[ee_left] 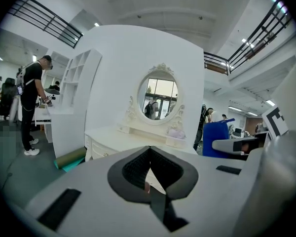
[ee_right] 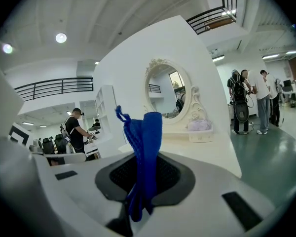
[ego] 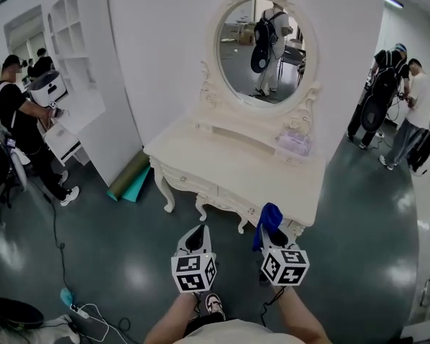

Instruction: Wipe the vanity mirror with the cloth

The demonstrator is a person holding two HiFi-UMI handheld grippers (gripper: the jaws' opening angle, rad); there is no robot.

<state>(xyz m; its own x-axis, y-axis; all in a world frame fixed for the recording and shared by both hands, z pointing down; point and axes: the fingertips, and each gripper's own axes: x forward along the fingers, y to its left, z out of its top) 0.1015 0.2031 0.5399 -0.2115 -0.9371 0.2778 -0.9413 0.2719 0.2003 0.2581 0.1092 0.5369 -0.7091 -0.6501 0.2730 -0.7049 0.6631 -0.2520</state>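
An oval vanity mirror (ego: pixel 261 52) in an ornate white frame stands on a white dressing table (ego: pixel 229 170) against a white wall panel. It also shows in the left gripper view as the mirror (ee_left: pixel 158 100) and in the right gripper view as the mirror (ee_right: pixel 168 96). My right gripper (ego: pixel 271 228) is shut on a blue cloth (ego: pixel 269 221), which sticks up between its jaws as the cloth (ee_right: pixel 142 152). My left gripper (ego: pixel 196 241) is shut with nothing in it. Both grippers hang short of the table's front edge.
A small pale box (ego: pixel 295 143) sits on the table's right end. Rolled mats (ego: pixel 129 179) lie on the floor at the left. White shelving (ego: pixel 75 56) stands at the left with a person (ego: pixel 21 117) beside it. More people (ego: pixel 408 113) stand at the right. Cables (ego: pixel 82 310) trail on the floor.
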